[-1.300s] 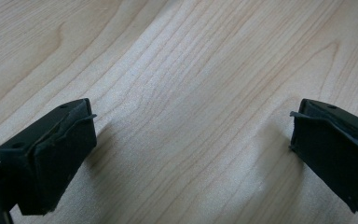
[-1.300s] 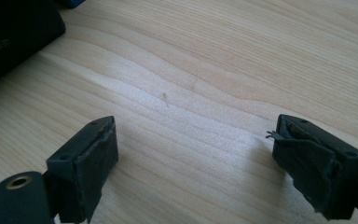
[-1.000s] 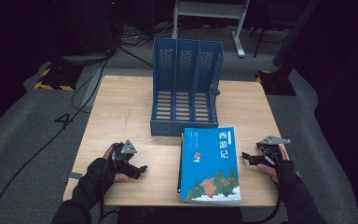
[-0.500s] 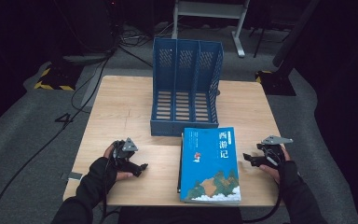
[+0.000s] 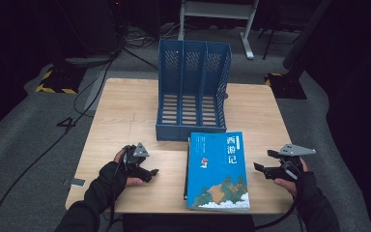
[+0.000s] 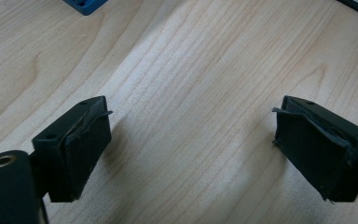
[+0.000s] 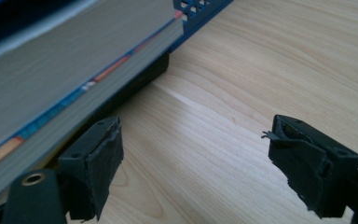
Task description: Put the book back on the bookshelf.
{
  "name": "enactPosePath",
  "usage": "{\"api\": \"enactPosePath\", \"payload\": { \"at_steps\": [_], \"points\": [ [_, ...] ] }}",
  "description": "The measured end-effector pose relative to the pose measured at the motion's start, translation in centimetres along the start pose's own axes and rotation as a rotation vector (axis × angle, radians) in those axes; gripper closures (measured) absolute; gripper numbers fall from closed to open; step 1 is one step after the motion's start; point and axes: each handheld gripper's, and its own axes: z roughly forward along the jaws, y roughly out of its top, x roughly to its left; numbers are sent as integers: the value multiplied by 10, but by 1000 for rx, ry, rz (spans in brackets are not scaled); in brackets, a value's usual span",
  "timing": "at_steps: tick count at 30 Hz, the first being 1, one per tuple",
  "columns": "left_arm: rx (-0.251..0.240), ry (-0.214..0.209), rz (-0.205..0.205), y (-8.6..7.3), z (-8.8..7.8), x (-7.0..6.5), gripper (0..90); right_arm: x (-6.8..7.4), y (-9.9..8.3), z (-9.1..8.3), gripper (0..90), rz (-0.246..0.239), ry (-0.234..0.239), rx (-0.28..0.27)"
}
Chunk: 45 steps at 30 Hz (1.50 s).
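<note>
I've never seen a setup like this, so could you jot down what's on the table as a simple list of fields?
surface: wooden table
books: stack of books lying flat near the front edge, blue cover on top
organiser: blue file rack with three slots, standing just behind the books
left gripper: jaws open, over bare wood left of the books, holding nothing
right gripper: jaws open, just right of the books, not touching them
page edges: seen close up in the right gripper view

Black sleeves and gloves; black two-jaw left tool (image 5: 147, 170), right tool (image 5: 264, 161) grey-plated.
</note>
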Motion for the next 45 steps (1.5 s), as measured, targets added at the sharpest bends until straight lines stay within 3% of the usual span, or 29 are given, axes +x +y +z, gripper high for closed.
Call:
{"api": "enactPosePath", "payload": {
  "at_steps": [10, 16, 24, 32, 37, 45],
  "points": [
    [12, 18, 72, 10, 2, -11, 190, 12, 9, -6, 205, -36, 15, -20],
    [2, 15, 84, 17, 3, -15, 208, 15, 10, -9, 207, -38, 13, -23],
    [-14, -17, 101, 26, 4, -20, 229, 21, 12, -17, 204, -55, 28, -32],
    [-34, -25, 157, 39, 8, -30, 220, 30, 16, -19, 213, -74, 43, -37],
    [-45, -47, 168, 46, 10, -35, 226, 34, 19, -21, 247, -87, 46, -36],
    [-62, -43, 207, 61, 14, -46, 232, 42, 27, -27, 260, -86, 61, -26]
  ]
}}
